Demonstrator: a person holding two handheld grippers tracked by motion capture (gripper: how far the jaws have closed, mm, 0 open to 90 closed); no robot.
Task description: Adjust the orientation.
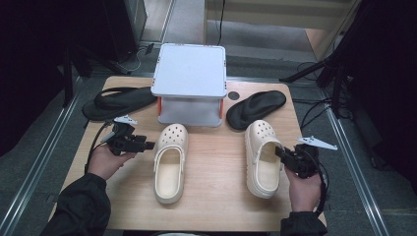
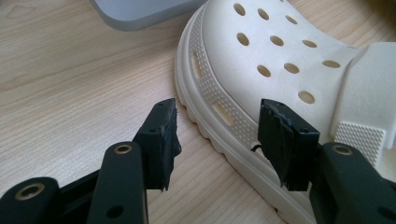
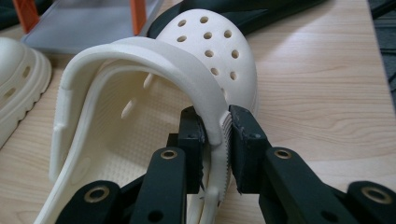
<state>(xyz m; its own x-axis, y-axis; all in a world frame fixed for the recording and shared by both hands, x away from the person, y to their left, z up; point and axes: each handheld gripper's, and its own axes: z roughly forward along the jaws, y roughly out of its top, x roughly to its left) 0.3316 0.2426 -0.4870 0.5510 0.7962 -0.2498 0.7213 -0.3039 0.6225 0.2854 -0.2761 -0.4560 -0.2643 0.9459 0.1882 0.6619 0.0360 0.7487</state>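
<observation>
Left tongs (image 2: pixel 217 135), nearest: mine, jaws apart, straddling the left clog's (image 1: pixel 170 162) outer rim, gripping nothing. Right tongs (image 3: pixel 217 140): clamped on the right clog's (image 3: pixel 154 93) wall. Both clogs on the desk (image 1: pixel 216 196). Step: grasping the pair. Next: close left, lift.

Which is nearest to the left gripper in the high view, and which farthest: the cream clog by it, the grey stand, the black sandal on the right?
From the left gripper:
1. Cream clog, just beside its open jaws, left of the table's middle.
2. Grey stand, at the back centre.
3. Black sandal, at the back right, past the stand.
</observation>
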